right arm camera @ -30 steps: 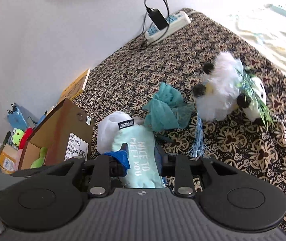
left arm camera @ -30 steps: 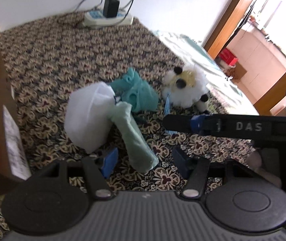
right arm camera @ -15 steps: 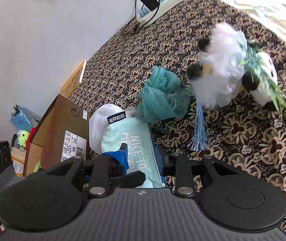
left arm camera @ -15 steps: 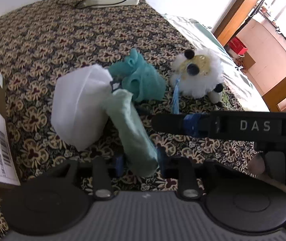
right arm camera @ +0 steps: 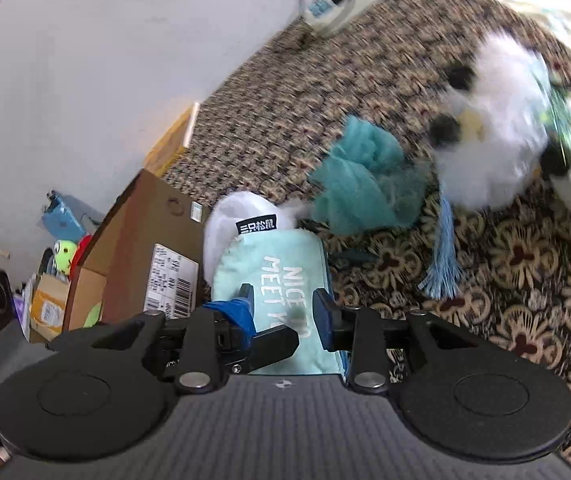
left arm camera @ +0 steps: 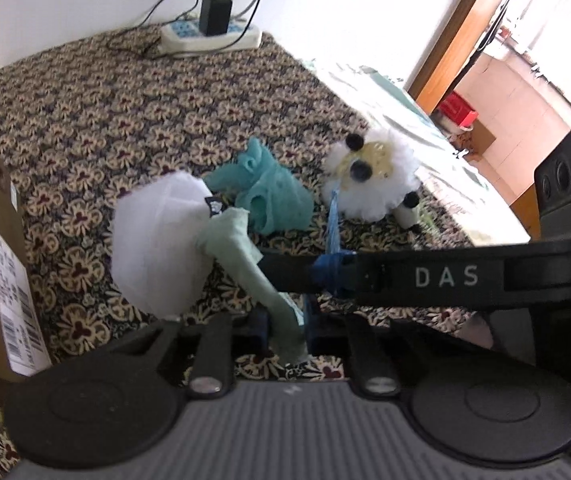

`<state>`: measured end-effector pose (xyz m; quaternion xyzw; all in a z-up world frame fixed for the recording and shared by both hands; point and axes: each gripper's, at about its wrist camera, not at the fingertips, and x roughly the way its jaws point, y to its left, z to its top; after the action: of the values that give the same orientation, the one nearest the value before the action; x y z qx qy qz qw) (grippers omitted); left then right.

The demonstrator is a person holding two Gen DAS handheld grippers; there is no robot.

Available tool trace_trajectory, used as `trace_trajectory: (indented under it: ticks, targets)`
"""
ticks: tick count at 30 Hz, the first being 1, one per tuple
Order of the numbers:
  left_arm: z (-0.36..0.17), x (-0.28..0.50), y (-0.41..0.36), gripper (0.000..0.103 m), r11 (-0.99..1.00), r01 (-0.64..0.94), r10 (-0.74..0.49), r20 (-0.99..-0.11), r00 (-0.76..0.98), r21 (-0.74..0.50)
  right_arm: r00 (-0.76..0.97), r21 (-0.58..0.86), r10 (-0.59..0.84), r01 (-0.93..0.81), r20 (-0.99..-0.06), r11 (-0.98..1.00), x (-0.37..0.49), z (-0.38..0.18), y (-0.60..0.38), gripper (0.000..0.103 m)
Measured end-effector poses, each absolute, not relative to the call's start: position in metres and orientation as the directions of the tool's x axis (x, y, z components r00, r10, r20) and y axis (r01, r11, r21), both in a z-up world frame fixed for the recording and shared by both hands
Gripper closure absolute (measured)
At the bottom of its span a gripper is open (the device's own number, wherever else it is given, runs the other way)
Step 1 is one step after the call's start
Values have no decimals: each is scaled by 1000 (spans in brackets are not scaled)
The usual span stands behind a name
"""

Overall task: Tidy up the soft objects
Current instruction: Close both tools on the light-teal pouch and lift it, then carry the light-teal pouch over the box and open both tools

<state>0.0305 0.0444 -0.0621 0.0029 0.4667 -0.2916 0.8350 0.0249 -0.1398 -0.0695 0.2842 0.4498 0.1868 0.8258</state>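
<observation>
On the flower-patterned bed cover (left arm camera: 85, 128), a pale mint pouch (right arm camera: 277, 276) printed "NICE TO MEET YOU" is lying with a white soft piece (left arm camera: 157, 240) attached at its far end. The left claw (left arm camera: 285, 328) is closing, and its blue pads are pinching the near edge of the pouch, seen here edge-on as a narrow green strip. The right claw (right arm camera: 285, 312) is reaching in from the other side, its jaws partly apart and straddling the flat face of the same pouch; its right pad is sitting at the pouch's edge and its left pad over the fabric, so the pouch is lying between them, though whether they are actually pressing cannot be told. In the left view the right claw's long black finger is crossing in front of the pouch. Just beyond the pouch a crumpled teal cloth (left arm camera: 269, 196) is resting, and beside that a white fluffy plush toy (left arm camera: 373, 176) with a blue tassel (right arm camera: 443, 252). A brown cardboard box (right arm camera: 141, 248) is standing at the left, and a power strip (left arm camera: 209, 36) is lying by the wall.
</observation>
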Motion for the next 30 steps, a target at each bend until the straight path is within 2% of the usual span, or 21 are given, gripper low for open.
trace_trajectory:
  ticks: [10,16,22,30]
  targets:
    - [-7,10,76,91,831,500,-514,-681,522,-243,571,685,636,-167,-519,709,23,-26,-122,90]
    - [20,1,118,91,868,445,-476,-623,621,-220,556,659,686,-297,-469,691,37,-1,-82,88]
    - [28,-1,171,91,908,358,-415,-596,688,-219,510,614,729,-412,-458,673,53,12,-25,88]
    - [23,10,249,91,939,241,-343,-596,726,-247,451,564,746,-488,-491,666,73,13,61,87]
